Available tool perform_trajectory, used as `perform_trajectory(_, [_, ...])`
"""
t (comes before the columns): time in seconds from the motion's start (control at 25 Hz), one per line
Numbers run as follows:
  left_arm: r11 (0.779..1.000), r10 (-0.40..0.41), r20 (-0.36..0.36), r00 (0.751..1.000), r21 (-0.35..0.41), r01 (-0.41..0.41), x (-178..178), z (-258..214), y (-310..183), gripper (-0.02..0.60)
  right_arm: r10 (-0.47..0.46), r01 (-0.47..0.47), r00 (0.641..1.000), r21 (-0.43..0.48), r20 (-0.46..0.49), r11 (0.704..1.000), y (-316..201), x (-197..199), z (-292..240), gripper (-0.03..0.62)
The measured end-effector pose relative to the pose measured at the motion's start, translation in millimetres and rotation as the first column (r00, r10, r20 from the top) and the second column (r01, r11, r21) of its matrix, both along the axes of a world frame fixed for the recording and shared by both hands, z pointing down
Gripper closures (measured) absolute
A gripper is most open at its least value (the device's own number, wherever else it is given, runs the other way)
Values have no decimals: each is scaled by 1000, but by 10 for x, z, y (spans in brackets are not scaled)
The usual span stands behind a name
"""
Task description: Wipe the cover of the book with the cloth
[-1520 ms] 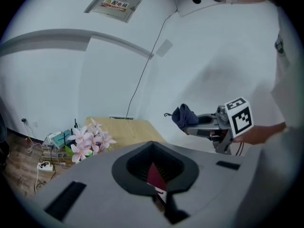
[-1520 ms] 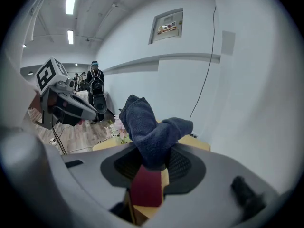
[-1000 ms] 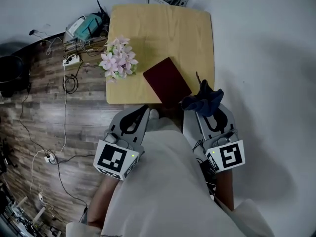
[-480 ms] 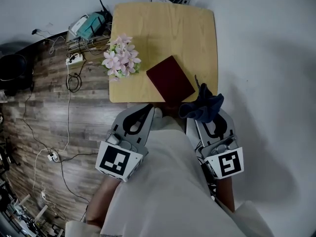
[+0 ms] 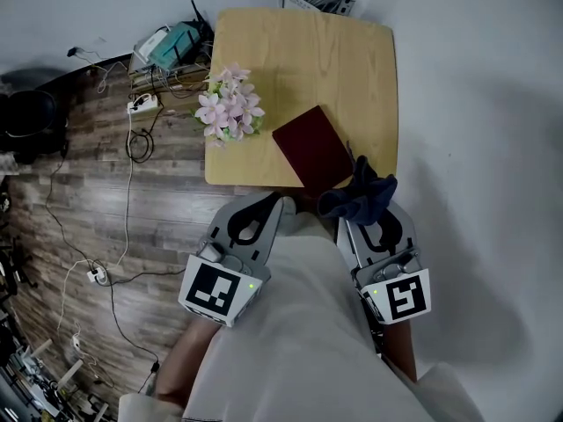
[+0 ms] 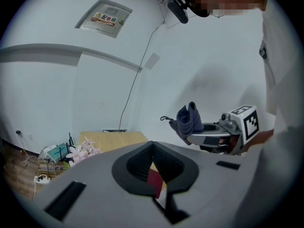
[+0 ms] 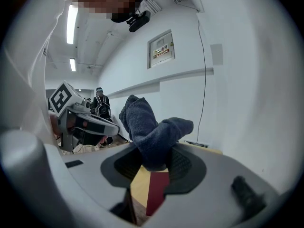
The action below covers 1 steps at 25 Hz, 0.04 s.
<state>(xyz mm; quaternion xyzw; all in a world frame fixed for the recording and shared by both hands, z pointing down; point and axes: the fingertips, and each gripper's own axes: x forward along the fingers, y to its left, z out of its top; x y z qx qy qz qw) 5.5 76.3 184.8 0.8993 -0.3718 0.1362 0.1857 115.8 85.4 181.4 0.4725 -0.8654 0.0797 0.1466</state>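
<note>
The dark red book (image 5: pixel 313 148) lies closed on the small wooden table (image 5: pixel 299 51), near its front edge. It also shows through the jaw gaps: the book (image 6: pixel 154 179) under the left gripper and the book (image 7: pixel 156 191) under the right. My right gripper (image 5: pixel 354 213) hovers just short of the table's front right corner, shut on a bunched dark blue cloth (image 5: pixel 361 192). The cloth (image 7: pixel 147 127) sticks up from the right gripper (image 7: pixel 154 156). My left gripper (image 5: pixel 283 203) hangs off the table's front edge, shut and holding nothing. From the left gripper (image 6: pixel 152 144) the cloth (image 6: pixel 189 120) shows at right.
A bunch of pink flowers (image 5: pixel 230 112) stands at the table's left edge, beside the book. Cables, a power strip (image 5: pixel 145 105) and a teal box (image 5: pixel 176 39) lie on the wood floor to the left. A white wall runs behind and right of the table. Another person (image 7: pixel 100 103) stands far off.
The head view has drifted, so the table and book sit a little further right in frame. Both grippers keep their pose; the cloth stays held by the right one near the book's corner.
</note>
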Motion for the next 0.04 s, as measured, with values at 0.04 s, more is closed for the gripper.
perform_trajectory(0.04, [1000,-2,-2,1000,2,2,-3,-5,-9,572,-1,1,1000,-1,-3,1000,-3,-4,3,456])
